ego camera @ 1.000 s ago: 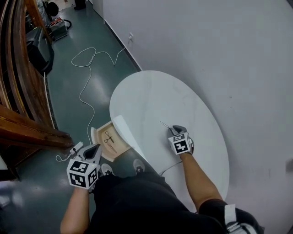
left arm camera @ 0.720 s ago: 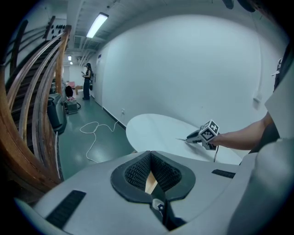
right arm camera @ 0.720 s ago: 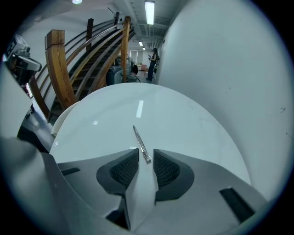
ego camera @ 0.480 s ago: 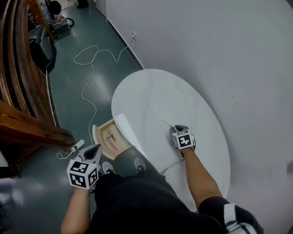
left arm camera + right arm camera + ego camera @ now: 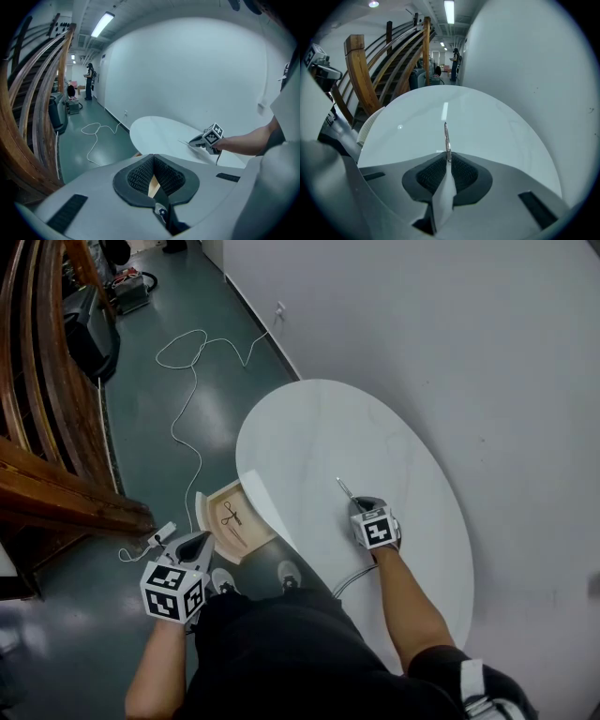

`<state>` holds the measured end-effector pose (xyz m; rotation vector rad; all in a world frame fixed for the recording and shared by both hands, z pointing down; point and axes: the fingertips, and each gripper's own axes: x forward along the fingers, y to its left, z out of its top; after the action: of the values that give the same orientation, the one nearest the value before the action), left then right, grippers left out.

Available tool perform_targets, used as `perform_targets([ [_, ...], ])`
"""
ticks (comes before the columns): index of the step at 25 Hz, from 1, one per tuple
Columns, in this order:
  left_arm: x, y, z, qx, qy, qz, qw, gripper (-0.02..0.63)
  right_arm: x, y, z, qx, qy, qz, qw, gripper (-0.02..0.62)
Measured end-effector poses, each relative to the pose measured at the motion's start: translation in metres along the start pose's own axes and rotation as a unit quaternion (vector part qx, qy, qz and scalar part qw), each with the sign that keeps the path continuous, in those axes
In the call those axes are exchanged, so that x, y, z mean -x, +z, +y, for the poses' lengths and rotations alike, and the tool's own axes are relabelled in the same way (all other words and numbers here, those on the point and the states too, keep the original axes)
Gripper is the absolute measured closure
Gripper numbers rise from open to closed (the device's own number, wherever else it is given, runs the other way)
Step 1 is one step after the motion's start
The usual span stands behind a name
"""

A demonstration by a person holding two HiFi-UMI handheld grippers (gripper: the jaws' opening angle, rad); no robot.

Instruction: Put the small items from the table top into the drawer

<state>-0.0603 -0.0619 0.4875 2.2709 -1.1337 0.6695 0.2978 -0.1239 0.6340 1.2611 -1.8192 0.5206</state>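
Right tool (image 5: 448,165) clamps slim metal rod (image 5: 446,138) pointing straight ahead.

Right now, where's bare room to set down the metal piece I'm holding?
The drawer floor is bare between the scissors and the edge of the table. The table is bare round the right gripper and its metal piece. Only the scissors' side is crowded.

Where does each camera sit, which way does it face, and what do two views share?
Head view: on the head, looking steeply down at table and open drawer; both arms, left gripper and right gripper show.
Left gripper view: on that gripper, facing across the table; its shut jaws and the right forearm show.
Right gripper view: on that gripper, facing along the table; its jaws clamp a metal tool.
Shared: head and left gripper views both show the right gripper.
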Motion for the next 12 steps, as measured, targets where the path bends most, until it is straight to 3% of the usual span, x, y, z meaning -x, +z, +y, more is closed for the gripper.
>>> perform_targets([
  [7, 0.004, -0.006, 0.015, 0.006, 0.0, 0.001, 1.0, 0.592, 0.014, 0.04, 0.041, -0.045, 0.041, -0.055, 0.997, 0.563],
  [12, 0.008, -0.007, 0.026, 0.015, 0.005, -0.001, 0.9999, 0.592, 0.022, 0.082, 0.111, -0.012, 0.107, -0.091, 0.99, 0.563],
])
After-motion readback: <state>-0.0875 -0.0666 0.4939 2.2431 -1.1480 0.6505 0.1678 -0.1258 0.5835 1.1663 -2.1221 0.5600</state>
